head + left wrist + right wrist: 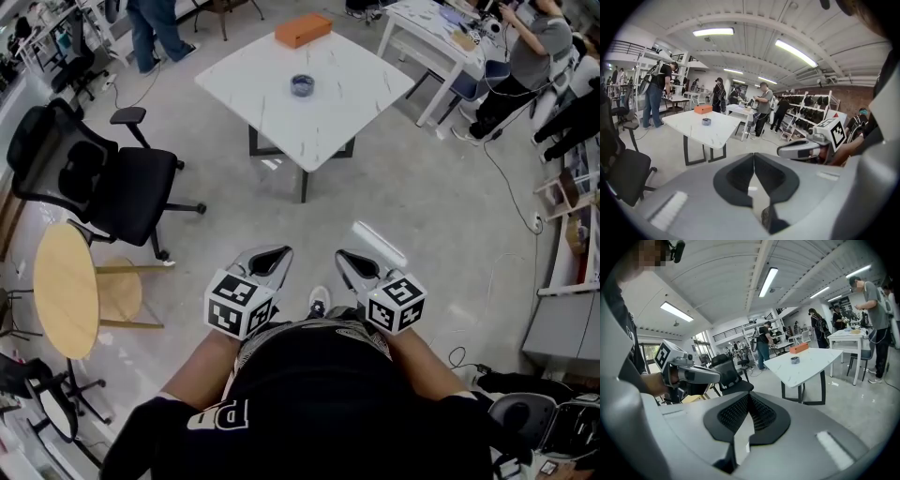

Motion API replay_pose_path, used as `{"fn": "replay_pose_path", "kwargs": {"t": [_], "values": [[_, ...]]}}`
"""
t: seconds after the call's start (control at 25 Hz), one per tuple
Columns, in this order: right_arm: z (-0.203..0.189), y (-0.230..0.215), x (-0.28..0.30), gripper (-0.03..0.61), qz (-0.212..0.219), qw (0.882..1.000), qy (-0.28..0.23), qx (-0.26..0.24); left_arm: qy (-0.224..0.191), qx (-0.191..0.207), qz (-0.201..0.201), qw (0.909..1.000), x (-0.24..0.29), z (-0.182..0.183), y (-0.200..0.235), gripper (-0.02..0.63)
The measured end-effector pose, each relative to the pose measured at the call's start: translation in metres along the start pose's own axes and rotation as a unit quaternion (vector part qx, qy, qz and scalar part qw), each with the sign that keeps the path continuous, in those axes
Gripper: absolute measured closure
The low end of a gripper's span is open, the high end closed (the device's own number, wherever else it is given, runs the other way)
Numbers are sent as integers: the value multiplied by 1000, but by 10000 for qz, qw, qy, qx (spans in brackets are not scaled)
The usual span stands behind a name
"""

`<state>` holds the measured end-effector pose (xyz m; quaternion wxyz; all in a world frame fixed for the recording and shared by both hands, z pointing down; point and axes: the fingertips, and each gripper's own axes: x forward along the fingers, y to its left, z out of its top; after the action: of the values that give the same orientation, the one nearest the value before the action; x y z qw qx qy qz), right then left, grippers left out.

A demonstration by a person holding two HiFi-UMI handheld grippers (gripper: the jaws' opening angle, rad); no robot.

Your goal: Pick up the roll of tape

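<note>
The roll of tape (302, 85), small and dark blue-grey, lies near the middle of a white square table (347, 103) some way ahead of me. It also shows as the tape (706, 122) in the left gripper view and as the tape (795, 360) in the right gripper view. My left gripper (275, 253) and right gripper (351, 257) are held side by side close to my body, far short of the table. Both are shut with nothing between the jaws. The jaws of the left gripper (753, 161) and of the right gripper (749, 401) touch at the tips.
An orange box (303, 30) sits at the table's far corner. A black office chair (103, 183) and a round wooden table (66, 291) stand to my left. Another white table (431, 37) with people around it is at the far right. A person (155, 28) stands far left.
</note>
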<state>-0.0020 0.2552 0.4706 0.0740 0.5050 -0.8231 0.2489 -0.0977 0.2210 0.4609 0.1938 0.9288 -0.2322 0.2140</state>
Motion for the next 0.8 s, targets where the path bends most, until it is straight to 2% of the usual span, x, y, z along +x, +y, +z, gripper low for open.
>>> {"fn": "replay_pose_path", "kwargs": {"t": [0.8], "values": [[36, -96, 16, 580, 432, 9990, 91, 16, 52, -85, 335, 9994, 88, 50, 1, 554]]}}
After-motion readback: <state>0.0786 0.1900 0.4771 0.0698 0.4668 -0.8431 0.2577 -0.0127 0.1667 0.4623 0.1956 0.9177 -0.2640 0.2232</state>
